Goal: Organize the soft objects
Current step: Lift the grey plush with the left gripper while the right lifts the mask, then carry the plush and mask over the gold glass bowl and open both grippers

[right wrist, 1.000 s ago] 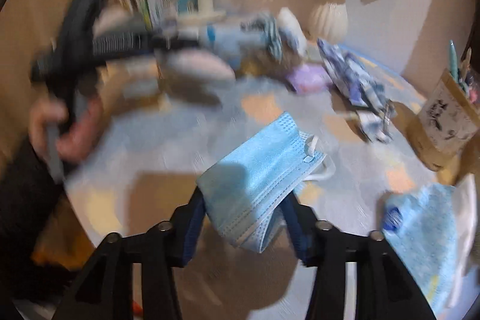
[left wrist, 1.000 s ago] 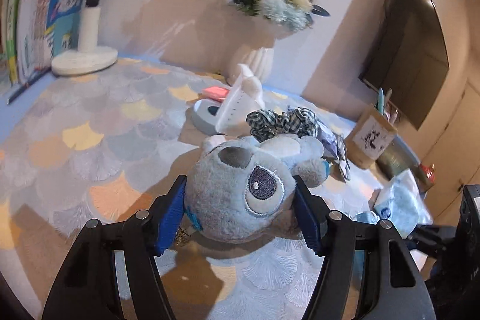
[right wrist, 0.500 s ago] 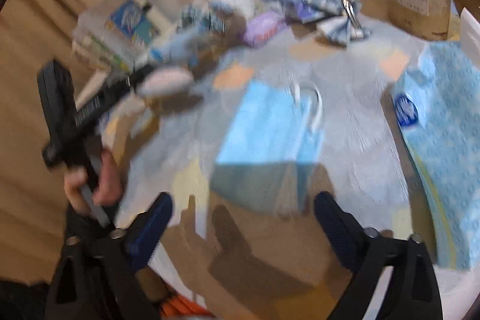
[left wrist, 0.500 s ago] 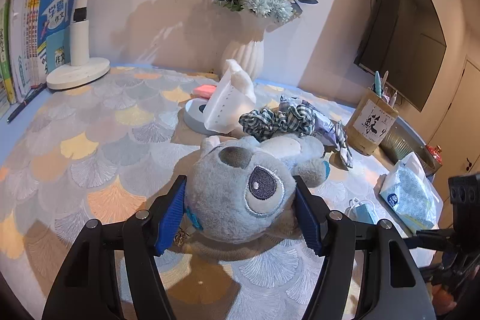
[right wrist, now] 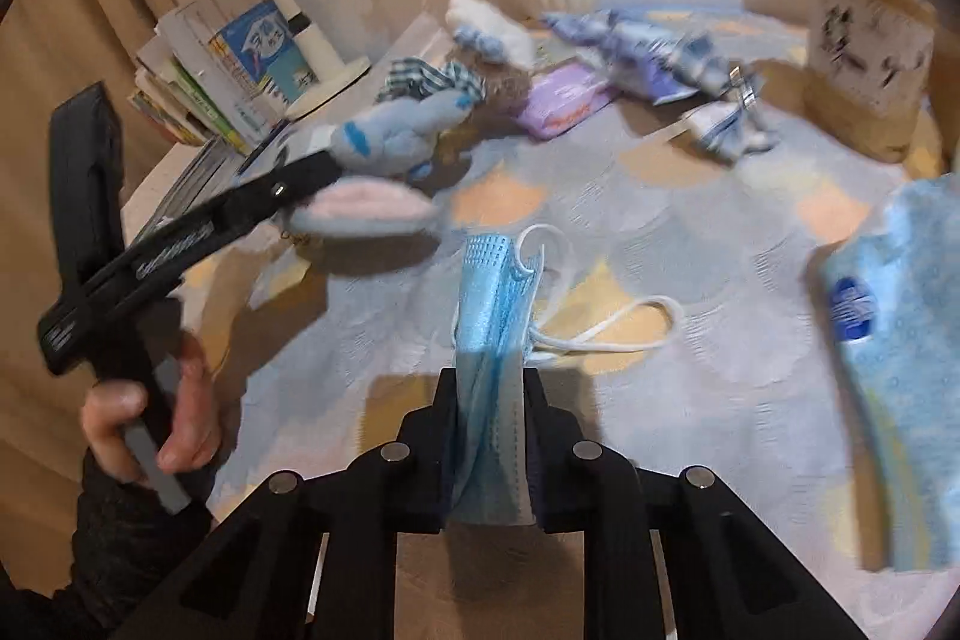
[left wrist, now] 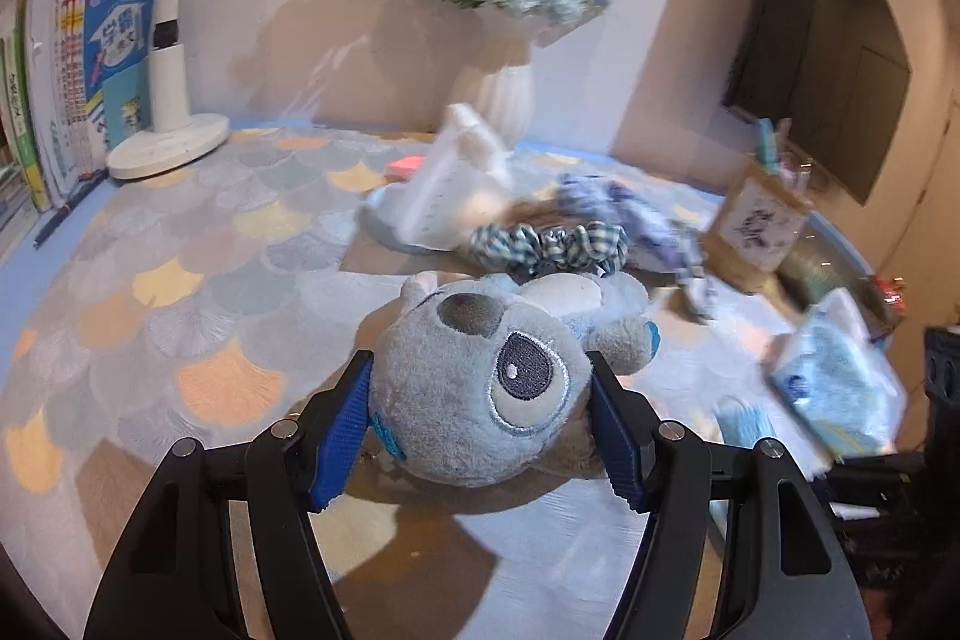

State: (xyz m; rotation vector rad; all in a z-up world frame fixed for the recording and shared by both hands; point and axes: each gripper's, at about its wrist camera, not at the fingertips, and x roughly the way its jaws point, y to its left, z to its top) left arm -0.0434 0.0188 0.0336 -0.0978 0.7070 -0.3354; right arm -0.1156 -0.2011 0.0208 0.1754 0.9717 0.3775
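My left gripper is shut on a grey-blue plush toy, holding its head just above the table. The same toy and the left gripper show at the left of the right wrist view. My right gripper is shut on a blue face mask, folded and pinched between the jaws, its white ear loops trailing on the cloth. The mask also shows in the left wrist view. A checked scrunchie lies behind the toy.
A scalloped tablecloth covers the round table. On it are a white vase with flowers, a lamp base, books, a pen holder box, a blue tissue pack, a purple packet and patterned cloths.
My right gripper opened over the mask half a second ago and has now shut on it, folding it upright. The left gripper keeps hold of the plush toy and has swung slightly.
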